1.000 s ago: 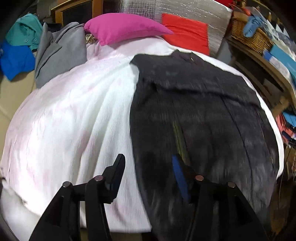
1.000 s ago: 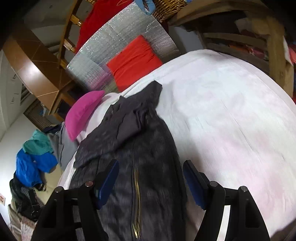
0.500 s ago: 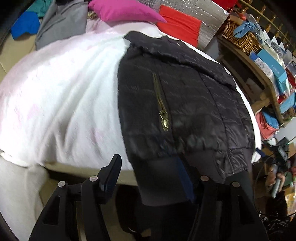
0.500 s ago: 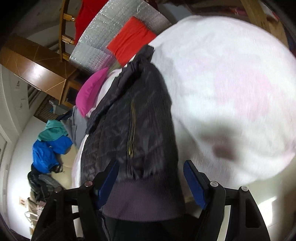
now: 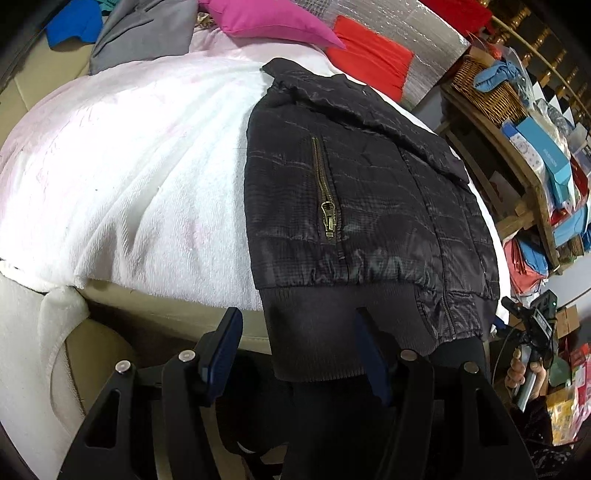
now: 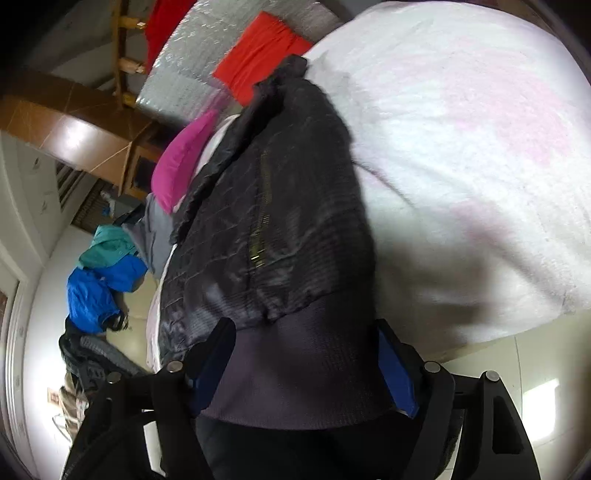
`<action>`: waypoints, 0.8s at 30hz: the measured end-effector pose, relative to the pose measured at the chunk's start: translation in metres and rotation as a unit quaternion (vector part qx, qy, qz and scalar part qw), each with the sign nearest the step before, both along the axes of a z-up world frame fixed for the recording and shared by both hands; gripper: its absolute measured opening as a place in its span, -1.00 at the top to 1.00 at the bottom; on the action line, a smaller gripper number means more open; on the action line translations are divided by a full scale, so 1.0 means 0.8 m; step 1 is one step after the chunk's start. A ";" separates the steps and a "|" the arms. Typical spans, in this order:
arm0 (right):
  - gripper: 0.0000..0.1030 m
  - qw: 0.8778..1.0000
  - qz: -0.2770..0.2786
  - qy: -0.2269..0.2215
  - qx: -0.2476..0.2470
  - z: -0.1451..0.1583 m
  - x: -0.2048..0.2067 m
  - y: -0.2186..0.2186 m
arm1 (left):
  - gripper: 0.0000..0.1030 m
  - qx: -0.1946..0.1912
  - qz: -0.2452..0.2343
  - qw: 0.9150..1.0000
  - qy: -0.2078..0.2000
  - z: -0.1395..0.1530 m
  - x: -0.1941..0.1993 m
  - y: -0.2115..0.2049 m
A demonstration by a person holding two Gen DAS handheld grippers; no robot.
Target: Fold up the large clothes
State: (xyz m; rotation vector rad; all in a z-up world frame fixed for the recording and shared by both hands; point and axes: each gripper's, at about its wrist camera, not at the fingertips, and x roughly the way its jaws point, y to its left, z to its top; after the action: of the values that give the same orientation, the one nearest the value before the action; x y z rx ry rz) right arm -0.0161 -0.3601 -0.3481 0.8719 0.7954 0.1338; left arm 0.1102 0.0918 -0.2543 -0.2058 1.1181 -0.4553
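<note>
My left gripper (image 5: 295, 343) sits at the bottom centre of the left wrist view, jaws parted, with the ribbed hem of the black quilted puffer jacket (image 5: 354, 177) hanging between the blue pads; neither pad visibly presses on the knit, so I read it as released. My right gripper (image 6: 303, 354) is likewise spread at the bottom of the right wrist view, the same hem draped between its pads; the picture is blurred, and I see no clamping there either.

The jacket lies flat on the white fluffy blanket (image 5: 140, 158) covering the bed, running from centre frame toward the upper right, its hem spilling over the near edge of the bed. A brass pocket zipper (image 5: 325, 192) runs down its front, the pull at the lower end.

At the head of the bed are a magenta pillow (image 5: 273, 18), a red cushion (image 5: 373, 59) and a silver foil-like panel (image 5: 424, 29). A grey garment (image 5: 147, 33) lies at the upper left.

On the right, a wooden shelf (image 5: 517, 155) carries a woven wicker basket (image 5: 484, 85) holding a blue cloth (image 5: 495, 75), and light blue cardboard boxes (image 5: 550, 158) whose print is too small for me to read.

In the right wrist view, a blue and teal jacket (image 6: 103, 273) lies on the floor at left.
</note>
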 end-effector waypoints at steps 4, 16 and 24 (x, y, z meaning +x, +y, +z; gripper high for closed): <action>-0.52 1.000 0.002 0.001 -0.025 0.011 -0.004 0.002 | -0.21 -0.003 0.001 1.000 0.000 -0.001 0.005 -0.002; -0.62 0.994 -0.058 -0.054 -0.071 0.121 0.075 -0.068 | -0.35 0.059 0.006 0.996 -0.063 0.063 0.142 -0.028; -0.63 0.992 -0.059 -0.022 -0.109 0.125 0.275 -0.094 | -0.37 0.065 0.011 0.996 -0.056 0.063 0.313 -0.077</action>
State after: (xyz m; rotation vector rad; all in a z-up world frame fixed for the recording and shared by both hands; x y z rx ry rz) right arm 0.2039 -0.4353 -0.2483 0.7042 0.7017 -0.0380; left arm 0.3608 0.0298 -0.2041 -0.0771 1.0313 -0.3693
